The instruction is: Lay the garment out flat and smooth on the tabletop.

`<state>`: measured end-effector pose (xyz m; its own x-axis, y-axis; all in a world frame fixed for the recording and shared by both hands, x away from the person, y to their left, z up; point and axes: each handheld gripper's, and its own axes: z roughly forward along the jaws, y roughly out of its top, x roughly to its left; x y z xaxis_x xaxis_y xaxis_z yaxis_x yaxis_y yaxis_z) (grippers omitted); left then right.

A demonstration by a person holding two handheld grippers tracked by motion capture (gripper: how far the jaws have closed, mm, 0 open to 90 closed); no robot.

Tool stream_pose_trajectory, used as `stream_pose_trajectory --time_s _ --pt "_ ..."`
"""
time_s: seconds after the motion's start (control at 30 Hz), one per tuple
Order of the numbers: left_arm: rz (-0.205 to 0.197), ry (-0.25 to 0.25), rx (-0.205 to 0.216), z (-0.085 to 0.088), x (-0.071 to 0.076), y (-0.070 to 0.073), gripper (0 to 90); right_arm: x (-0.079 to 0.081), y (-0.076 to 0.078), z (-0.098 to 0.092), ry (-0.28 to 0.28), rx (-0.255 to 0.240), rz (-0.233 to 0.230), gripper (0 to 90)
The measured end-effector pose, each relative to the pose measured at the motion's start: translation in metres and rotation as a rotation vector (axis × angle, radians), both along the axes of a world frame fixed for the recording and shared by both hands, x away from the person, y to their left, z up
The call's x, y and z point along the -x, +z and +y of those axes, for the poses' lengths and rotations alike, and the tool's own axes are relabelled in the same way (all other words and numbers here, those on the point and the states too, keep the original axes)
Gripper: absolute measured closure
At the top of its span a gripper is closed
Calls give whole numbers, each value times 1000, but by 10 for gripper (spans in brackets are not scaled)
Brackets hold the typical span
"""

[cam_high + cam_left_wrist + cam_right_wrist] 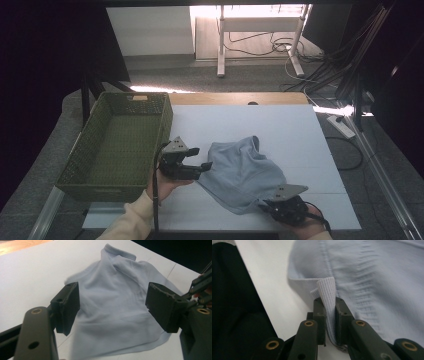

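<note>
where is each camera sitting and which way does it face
High view: above the person's side, looking forward and down on the table, basket, shirt; forearms, both tongs show.
Left gripper view: on the left tongs, looking between open jaws at the shirt.
Right gripper view: on the right tongs, close on the shirt hem pinched between its jaws.
All three share the shirt.

Pale blue-grey shirt point(244, 172), fine ribbed knit, w/ a slightly darker blue collar band. White desk point(280, 130), a light wood strip along its far edge. Olive-green woven basket point(85, 167) w/ open mesh weave. Both grippers black, w/ brass-coloured rivets & grey top plates. Person's sleeve point(131, 220) cream.
</note>
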<state>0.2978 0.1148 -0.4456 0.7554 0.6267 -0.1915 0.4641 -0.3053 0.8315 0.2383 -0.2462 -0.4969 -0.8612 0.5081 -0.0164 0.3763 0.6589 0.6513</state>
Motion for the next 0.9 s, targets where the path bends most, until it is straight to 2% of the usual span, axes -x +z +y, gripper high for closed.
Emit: stream_pose_trajectory --time_s 0.2,0.33,0.47,0.63,0.8,0.9 --pt "1 1 0 0 0 0 283 -1 0 -42 -112 -13 8 814" --pt "0 -3 -3 -2 0 0 283 -2 2 -58 -161 -35 12 804" --pt "0 -4 -5 -3 0 0 282 1 11 -54 -157 -67 -27 665" --pt "3 0 -1 -1 -1 -1 282 3 34 -48 -147 -190 -89 593" --pt "2 1 -5 -2 -1 -1 281 -13 48 -29 -194 -214 -161 496" --pt "1 2 -5 -2 -1 -1 281 -30 54 -15 -233 -241 -195 492"
